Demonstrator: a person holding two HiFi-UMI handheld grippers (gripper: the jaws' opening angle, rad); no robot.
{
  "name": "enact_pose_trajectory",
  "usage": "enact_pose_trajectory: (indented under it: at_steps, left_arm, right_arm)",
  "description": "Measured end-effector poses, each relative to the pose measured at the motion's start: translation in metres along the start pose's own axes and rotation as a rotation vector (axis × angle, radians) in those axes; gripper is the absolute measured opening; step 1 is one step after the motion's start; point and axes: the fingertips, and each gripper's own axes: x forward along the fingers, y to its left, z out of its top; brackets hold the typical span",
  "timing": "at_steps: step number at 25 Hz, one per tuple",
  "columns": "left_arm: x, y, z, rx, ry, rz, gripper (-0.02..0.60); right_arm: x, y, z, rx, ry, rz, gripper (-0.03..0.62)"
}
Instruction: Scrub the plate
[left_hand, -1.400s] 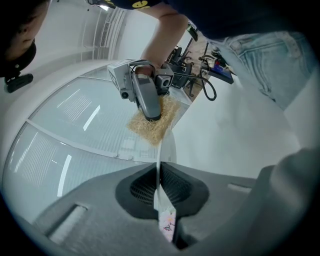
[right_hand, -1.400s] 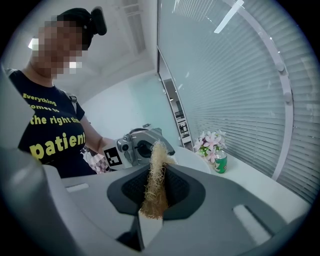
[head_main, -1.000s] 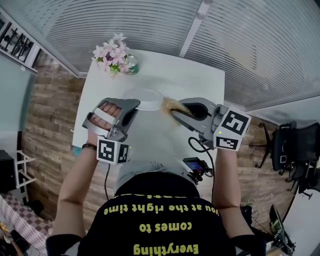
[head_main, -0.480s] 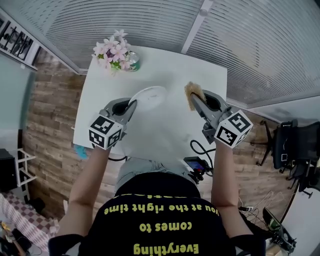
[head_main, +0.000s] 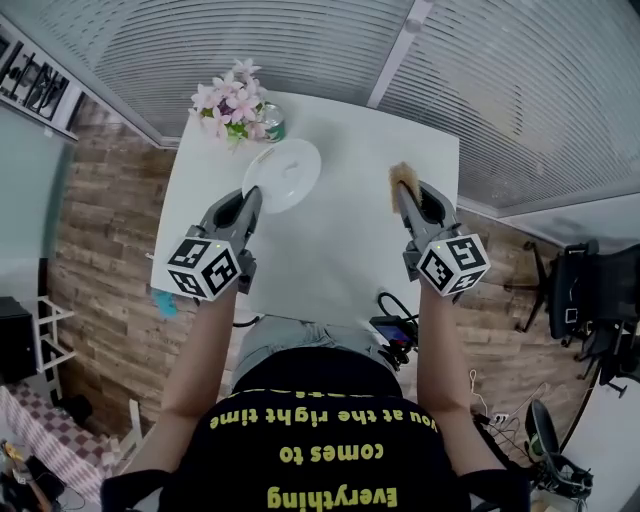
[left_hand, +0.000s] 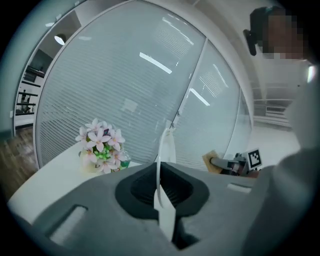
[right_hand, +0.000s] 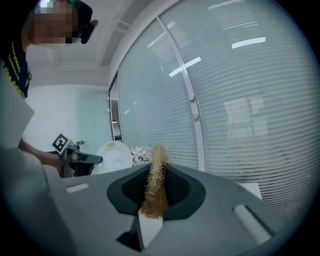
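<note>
Left tongs (head_main: 252, 196): plate (head_main: 288, 170); right tongs (head_main: 401, 192): scrubber (head_main: 404, 175)

Shirt (head_main: 320, 405) slogan: "Everything comes to You…"

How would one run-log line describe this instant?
left gripper: shut on plate rim | right gripper: shut on fibrous scrubber | plate and scrubber: apart, not touching | scrubbing: not under way
</note>
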Motion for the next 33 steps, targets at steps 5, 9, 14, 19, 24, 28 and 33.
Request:
enact_pose_trajectory:
  at_steps: [5,9,14,19,24,28,33]
  left_arm:
    - [-0.012,0.009,0.013,0.062,-0.029,0.05,0.009]
    - [-0.024,0.011,0.019,0.067,-0.053,0.071,0.009]
    - [-0.033,0.01,0.021,0.156,-0.055,0.117,0.009]
    - [-0.037,0.006,0.016,0.204,-0.037,0.124,0.009]
    - [-0.04,0.006,0.012,0.202,-0.039,0.138,0.009]
    - [-0.043,0.006,0.011,0.209,-0.043,0.149,0.009]
    - [-0.046,0.005,0.011,0.217,-0.047,0.143,0.009]
  right_arm:
    - [-0.001,-0.005,0.0,-0.015,-0.011,-0.048,0.052]
    - [-0.006,-0.007,0.003,-0.024,-0.023,-0.066,0.052]
    - [-0.011,-0.004,0.001,-0.037,-0.019,-0.067,0.052]
    - [-0.011,0.001,-0.001,-0.042,-0.013,-0.06,0.051]
    - [-0.011,0.007,0.0,-0.058,-0.01,-0.044,0.051]
    - [-0.011,0.01,0.001,-0.071,-0.009,-0.039,0.051]
    - [-0.009,0.016,0.003,-0.074,-0.016,-0.029,0.051]
